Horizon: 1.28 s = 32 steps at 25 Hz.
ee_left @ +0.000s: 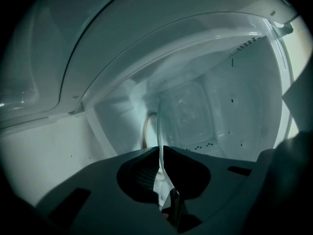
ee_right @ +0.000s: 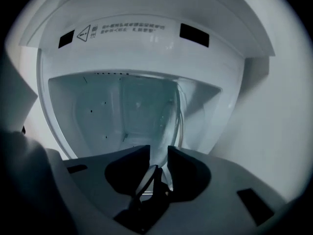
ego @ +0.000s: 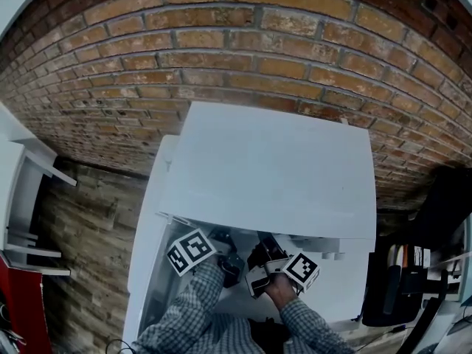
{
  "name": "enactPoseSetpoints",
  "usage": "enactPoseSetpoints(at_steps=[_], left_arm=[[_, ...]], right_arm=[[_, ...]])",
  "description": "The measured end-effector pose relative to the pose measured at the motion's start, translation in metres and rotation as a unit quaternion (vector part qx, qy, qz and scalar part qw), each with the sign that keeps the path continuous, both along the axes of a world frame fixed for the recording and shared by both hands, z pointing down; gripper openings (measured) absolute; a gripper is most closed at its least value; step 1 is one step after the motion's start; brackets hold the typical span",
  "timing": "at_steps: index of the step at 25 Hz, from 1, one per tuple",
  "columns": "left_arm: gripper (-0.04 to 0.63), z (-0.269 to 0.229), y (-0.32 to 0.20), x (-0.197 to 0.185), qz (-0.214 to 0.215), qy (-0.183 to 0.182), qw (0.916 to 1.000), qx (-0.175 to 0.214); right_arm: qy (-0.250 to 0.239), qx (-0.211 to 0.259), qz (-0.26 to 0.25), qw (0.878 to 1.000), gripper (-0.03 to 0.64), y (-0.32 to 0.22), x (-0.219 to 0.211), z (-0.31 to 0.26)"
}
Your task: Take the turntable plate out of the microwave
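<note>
Head view: white, flat-topped microwave (ego: 273,168) stood vs. red brick wall (ego: 221,50). Both checked sleeves reached into its front; left gripper (ego: 227,253) and right gripper (ego: 262,253) sat close together at the opening.

Left gripper view: jaws were closed tight on the thin rim of the turntable plate (ee_left: 188,111), which was clear, smooth, round glass, seen edge-on and still inside the white enamel cavity.

Right gripper view: jaws stood apart w/ the plate's rim in the gap btwn them, pads not pressing.

Risks, prob.: one pinch on slick glass, so the plate could pivot or slip out. Its edge could knock the door frame on the way out and chip.
</note>
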State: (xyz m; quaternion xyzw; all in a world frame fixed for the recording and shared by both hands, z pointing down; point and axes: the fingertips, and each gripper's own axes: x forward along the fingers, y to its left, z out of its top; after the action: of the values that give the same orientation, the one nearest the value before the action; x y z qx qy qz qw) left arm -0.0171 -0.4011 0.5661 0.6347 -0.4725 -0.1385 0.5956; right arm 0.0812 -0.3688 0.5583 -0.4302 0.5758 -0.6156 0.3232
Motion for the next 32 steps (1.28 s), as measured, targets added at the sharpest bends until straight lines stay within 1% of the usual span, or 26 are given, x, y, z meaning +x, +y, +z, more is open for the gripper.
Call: enactPoseSetpoints(at_steps=[4, 7, 11, 14, 17, 20, 23, 27, 32], left_arm=[[0.032, -0.003, -0.001, 0.001, -0.007, 0.014, 0.9999, 0.003], [0.032, -0.004, -0.003, 0.001, -0.006, 0.014, 0.9999, 0.005], [0.032, -0.007, -0.004, 0.002, -0.006, 0.019, 0.9998, 0.011], [0.031, -0.008, -0.005, 0.003, -0.007, 0.022, 0.9996, 0.016], [0.031, -0.009, -0.006, 0.003, -0.007, 0.024, 0.9995, 0.018], [0.031, -0.011, -0.008, 0.003, -0.011, 0.031, 0.9992, 0.021], [0.031, -0.011, -0.008, 0.004, -0.014, 0.039, 0.9989, 0.021], [0.031, -0.009, -0.008, 0.005, -0.011, 0.038, 0.9991, 0.016], [0.031, -0.001, -0.007, 0.01, 0.003, 0.035, 0.9994, 0.005]], right_arm=[[-0.032, -0.016, 0.01, 0.999, 0.112, 0.003, -0.006, 0.004], [-0.034, -0.021, 0.015, 0.999, 0.11, -0.002, -0.006, 0.011], [-0.039, -0.01, 0.018, 0.999, 0.103, -0.011, -0.005, 0.009], [-0.044, -0.015, 0.023, 0.999, 0.086, -0.011, -0.004, 0.012], [-0.049, -0.022, 0.031, 0.998, 0.044, -0.01, -0.002, 0.017], [-0.062, -0.009, 0.033, 0.998, 0.046, -0.014, -0.003, 0.01], [-0.076, -0.011, 0.039, 0.996, 0.046, -0.015, -0.001, 0.01], [-0.074, -0.022, 0.042, 0.996, 0.035, -0.015, 0.001, 0.013], [-0.074, -0.019, 0.049, 0.996, 0.032, -0.015, 0.005, 0.014]])
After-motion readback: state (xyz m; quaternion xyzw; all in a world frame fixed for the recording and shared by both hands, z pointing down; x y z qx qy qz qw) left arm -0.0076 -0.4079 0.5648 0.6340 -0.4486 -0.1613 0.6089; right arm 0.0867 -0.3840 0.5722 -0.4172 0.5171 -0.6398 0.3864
